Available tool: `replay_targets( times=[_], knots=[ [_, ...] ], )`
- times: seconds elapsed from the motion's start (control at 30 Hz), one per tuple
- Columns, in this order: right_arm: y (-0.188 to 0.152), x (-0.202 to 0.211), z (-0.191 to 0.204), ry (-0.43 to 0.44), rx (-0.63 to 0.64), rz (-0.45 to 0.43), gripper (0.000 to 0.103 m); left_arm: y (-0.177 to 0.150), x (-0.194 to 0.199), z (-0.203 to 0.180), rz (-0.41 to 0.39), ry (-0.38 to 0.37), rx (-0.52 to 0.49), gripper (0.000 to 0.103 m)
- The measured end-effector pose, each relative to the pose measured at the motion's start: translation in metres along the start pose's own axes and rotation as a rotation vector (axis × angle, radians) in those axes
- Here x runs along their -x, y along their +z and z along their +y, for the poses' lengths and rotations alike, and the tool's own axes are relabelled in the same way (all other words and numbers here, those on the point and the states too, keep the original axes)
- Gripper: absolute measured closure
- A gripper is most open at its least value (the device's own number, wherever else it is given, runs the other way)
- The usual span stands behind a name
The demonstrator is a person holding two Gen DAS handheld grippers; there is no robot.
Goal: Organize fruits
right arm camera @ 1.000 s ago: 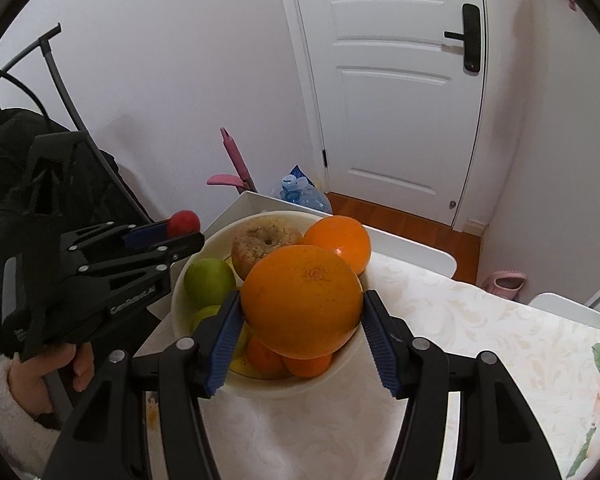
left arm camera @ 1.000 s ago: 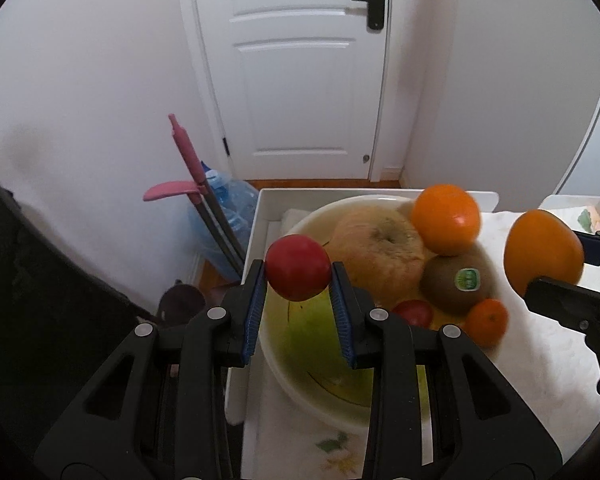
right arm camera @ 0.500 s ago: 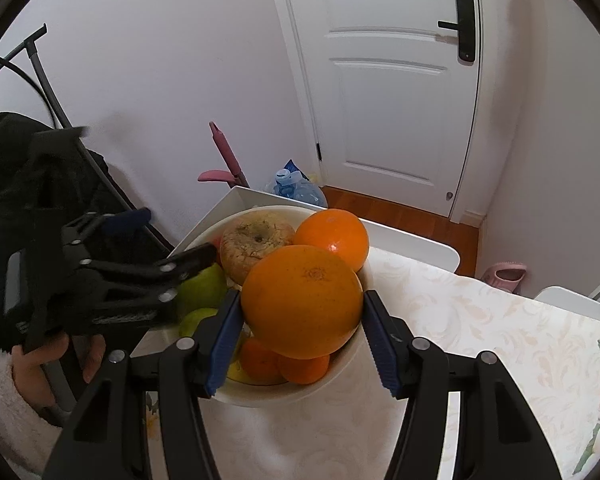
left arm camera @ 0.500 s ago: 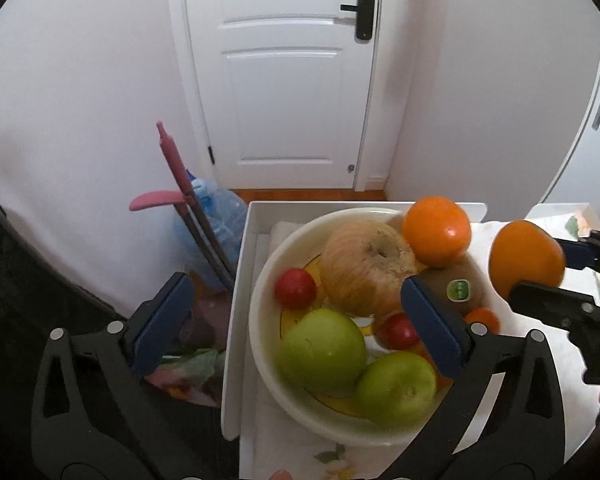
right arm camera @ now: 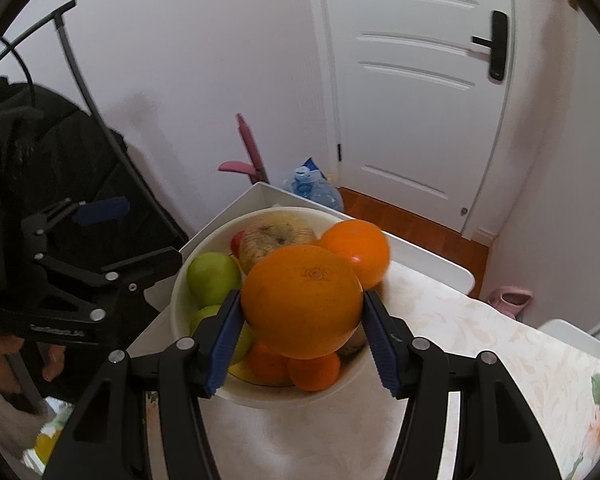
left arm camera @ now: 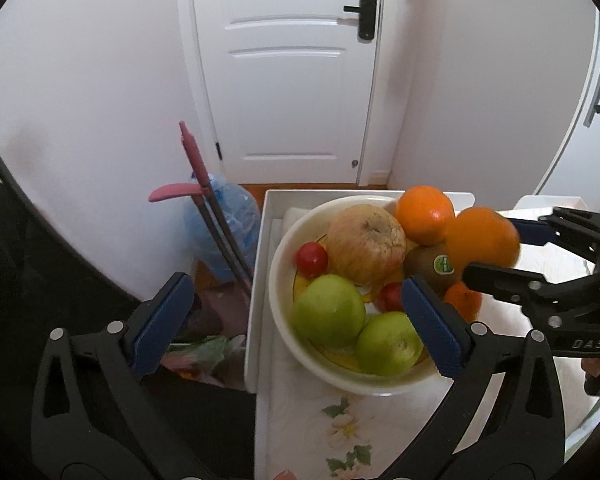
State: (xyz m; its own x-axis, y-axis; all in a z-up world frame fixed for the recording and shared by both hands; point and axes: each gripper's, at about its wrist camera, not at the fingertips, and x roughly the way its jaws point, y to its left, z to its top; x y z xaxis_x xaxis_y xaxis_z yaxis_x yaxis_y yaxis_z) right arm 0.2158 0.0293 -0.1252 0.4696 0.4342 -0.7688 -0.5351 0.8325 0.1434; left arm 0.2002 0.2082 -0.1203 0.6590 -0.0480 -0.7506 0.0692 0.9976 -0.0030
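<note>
R gripper [right arm camera: 300, 320] clamped on big orange [right arm camera: 302, 300], bowl [right arm camera: 180, 300] just below/ahead, already full. L gripper [left arm camera: 296, 320] wide open, empty. Lower orange slow, seat in gap, then release.

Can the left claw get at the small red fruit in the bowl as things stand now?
Probably yes. The left claw is open and empty, and the small red fruit lies uncovered near the bowl rim.

We read "DAS" on the right gripper [left arm camera: 496, 250]; the kiwi [left arm camera: 428, 266] sticker's [left arm camera: 443, 264] print is too small.
</note>
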Motion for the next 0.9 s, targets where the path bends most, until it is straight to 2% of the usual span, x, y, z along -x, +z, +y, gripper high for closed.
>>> replay_targets(
  times=[0.2,0.53,0.57,0.6,0.67,0.73,0.9],
  knots=[
    [-0.003,-0.017,0.003,0.07,0.023,0.006,0.048,-0.005,0.002,0.003,-0.002,0.004,-0.011,0.0],
    [-0.006,-0.037,0.009,0.042,0.053,0.047,0.047,-0.01,0.001,0.008,0.001,-0.003,0.004,0.0],
    [-0.005,-0.04,0.008,0.041,0.046,0.058,0.043,-0.011,0.002,0.008,0.001,-0.004,0.003,0.0],
    [-0.005,-0.04,0.007,0.046,0.038,0.052,0.029,-0.011,0.002,0.008,0.001,-0.005,0.001,0.0],
    [-0.005,-0.035,0.006,0.047,0.025,0.023,0.009,-0.012,0.005,0.009,-0.001,-0.006,0.001,0.0],
    [-0.006,-0.034,0.004,0.041,0.02,0.019,0.005,-0.012,0.006,0.008,0.0,-0.006,-0.001,0.0],
    [-0.011,-0.029,0.0,0.023,0.008,0.031,0.004,-0.012,0.01,0.004,-0.001,-0.01,-0.002,0.0]
  ],
)
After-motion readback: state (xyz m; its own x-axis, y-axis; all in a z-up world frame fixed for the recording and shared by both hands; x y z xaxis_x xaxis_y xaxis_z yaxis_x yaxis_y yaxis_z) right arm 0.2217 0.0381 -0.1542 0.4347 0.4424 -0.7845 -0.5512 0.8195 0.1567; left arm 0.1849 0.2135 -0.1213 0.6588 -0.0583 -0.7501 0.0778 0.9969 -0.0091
